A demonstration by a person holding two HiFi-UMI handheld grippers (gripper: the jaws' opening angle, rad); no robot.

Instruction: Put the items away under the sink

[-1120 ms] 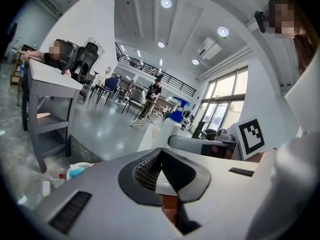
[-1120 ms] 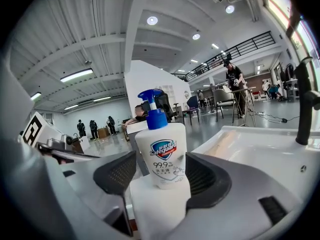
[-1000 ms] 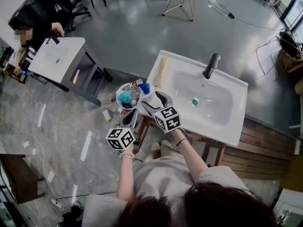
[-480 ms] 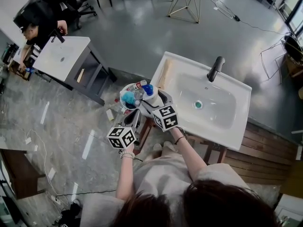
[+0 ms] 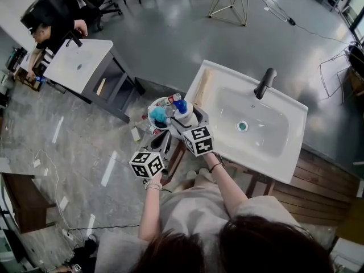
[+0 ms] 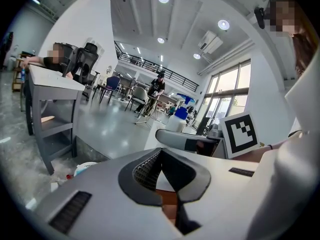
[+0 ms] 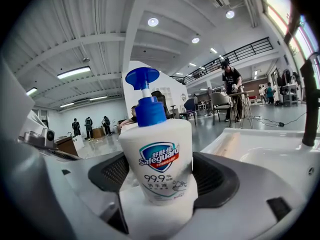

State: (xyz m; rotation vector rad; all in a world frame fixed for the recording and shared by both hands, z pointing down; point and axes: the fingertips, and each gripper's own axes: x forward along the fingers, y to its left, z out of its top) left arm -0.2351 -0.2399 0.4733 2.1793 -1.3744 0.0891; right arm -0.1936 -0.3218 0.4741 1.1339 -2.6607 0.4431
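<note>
Beside near sink (image 5: 211, 83), one soap bottle (image 5: 181, 116), one basket (image 5: 151, 111)

Upright white soap bottle (image 7: 156, 154) with blue pump, just beside the sink's (image 5: 227, 75) left end, by a tub (image 5: 152, 111) of bottles (image 5: 169, 100).

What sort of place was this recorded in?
Probably a large open lab or workshop hall, not a real bathroom: the washbasin stands free on a bare grey floor, a second washbasin stand is nearby, and office chairs and a tripod sit behind.
</note>
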